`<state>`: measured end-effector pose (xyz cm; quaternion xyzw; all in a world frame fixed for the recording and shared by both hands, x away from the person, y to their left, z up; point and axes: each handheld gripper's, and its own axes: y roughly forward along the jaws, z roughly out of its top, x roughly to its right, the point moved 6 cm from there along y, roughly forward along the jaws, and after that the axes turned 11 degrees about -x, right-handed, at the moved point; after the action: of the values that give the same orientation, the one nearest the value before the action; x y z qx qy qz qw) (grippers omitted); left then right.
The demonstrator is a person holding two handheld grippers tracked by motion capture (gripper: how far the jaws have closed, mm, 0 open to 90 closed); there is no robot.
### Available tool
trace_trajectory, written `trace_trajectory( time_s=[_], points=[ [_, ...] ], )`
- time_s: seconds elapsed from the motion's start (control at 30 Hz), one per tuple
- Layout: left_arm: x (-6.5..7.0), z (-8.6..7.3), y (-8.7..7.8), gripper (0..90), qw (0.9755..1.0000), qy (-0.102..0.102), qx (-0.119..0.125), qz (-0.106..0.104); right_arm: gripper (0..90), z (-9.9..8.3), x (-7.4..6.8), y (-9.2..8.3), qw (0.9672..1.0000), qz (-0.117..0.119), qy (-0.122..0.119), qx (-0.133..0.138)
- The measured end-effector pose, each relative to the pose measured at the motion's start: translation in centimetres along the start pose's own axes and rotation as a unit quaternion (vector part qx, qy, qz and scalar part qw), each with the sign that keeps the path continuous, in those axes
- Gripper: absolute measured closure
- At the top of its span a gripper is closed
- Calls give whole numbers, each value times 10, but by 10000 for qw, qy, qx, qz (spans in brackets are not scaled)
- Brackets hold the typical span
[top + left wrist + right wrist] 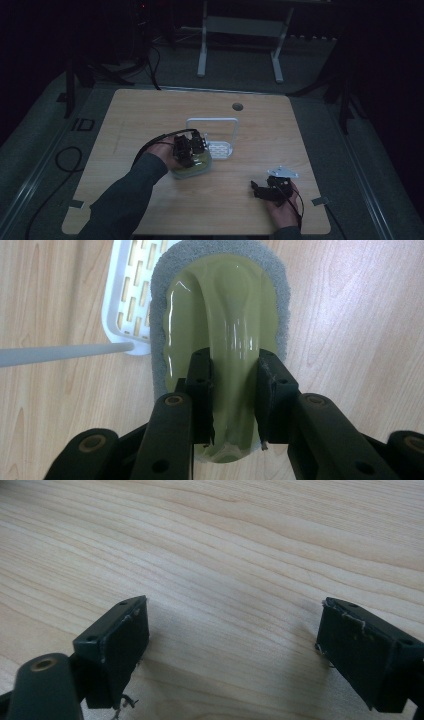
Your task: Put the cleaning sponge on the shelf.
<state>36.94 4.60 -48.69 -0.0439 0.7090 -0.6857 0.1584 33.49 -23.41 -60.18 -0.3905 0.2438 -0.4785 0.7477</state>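
High view showed my left claw (191, 148) down near the middle of the desk (150, 115), clamped on the scrubber (192, 167) just in front of the white rack (212, 121), while my right claw (263, 190) rested well apart near the desk's front edge, probably parked out of the way. Left gripper view had both black jaws pinching the raised ridge of the scrubber's (227, 320) glossy olive-green handle, which I judged the only narrow part a claw could grip; a grey scouring pad rimmed it, and its far end lay against the slotted white rack (125, 300). Right gripper view showed my right claw (232, 645) spread wide over bare wood, holding nothing.
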Motion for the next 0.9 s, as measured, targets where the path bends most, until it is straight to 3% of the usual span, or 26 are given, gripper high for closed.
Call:
trace_trajectory(
  time_s=[0.9],
  points=[
    [-15,7,-1,717,9998,71,135,90,129,0,0,0,10000,0,2,0]
  ],
)
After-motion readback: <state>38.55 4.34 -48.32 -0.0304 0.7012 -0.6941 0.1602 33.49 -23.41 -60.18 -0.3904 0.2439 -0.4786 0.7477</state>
